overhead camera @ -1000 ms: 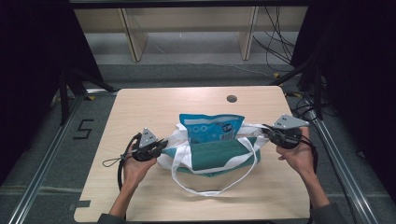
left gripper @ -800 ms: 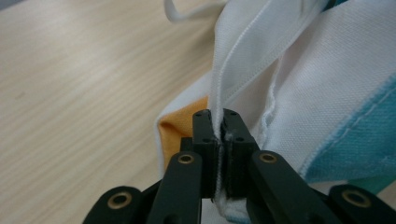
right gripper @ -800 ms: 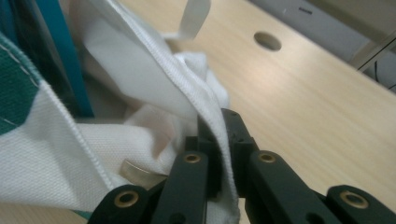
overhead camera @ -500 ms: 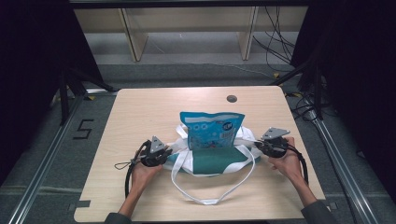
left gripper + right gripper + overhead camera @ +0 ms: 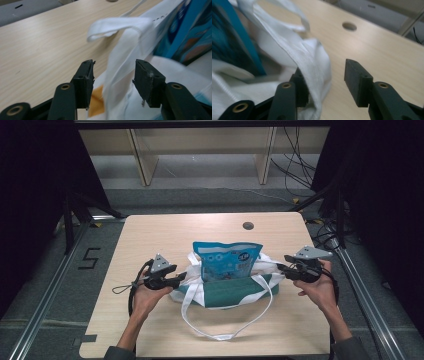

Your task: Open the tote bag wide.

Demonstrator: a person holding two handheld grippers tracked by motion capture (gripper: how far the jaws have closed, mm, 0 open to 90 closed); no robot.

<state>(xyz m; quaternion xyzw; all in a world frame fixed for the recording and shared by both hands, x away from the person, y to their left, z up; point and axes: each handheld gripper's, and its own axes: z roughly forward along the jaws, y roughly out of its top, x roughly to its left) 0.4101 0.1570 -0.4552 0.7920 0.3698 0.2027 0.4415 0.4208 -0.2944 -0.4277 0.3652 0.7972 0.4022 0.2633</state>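
Observation:
A white and green tote bag (image 5: 235,292) lies mid-table with a blue snack packet (image 5: 227,260) standing up in its mouth. Its white strap (image 5: 220,335) loops toward the near edge. My left gripper (image 5: 182,277) is at the bag's left rim. Its jaws have just been opening, and a strip of white fabric (image 5: 125,57) hangs loose between them in the left gripper view (image 5: 115,67). My right gripper (image 5: 280,268) is at the right rim, and its jaws have also just been opening. White bag cloth (image 5: 312,60) rests against one jaw, well apart from the other (image 5: 325,72).
The wooden table (image 5: 150,235) has a round hole (image 5: 248,225) at its far edge. Wooden shelving (image 5: 145,160) stands behind it, and cables (image 5: 300,165) lie at the back right. A "5" marker (image 5: 89,258) is on the floor to the left.
Both grippers were shut on the bag's side rims and pulled them apart. Their jaws have now parted and the cloth lies slack. The hands dipped toward the near edge, then came back.

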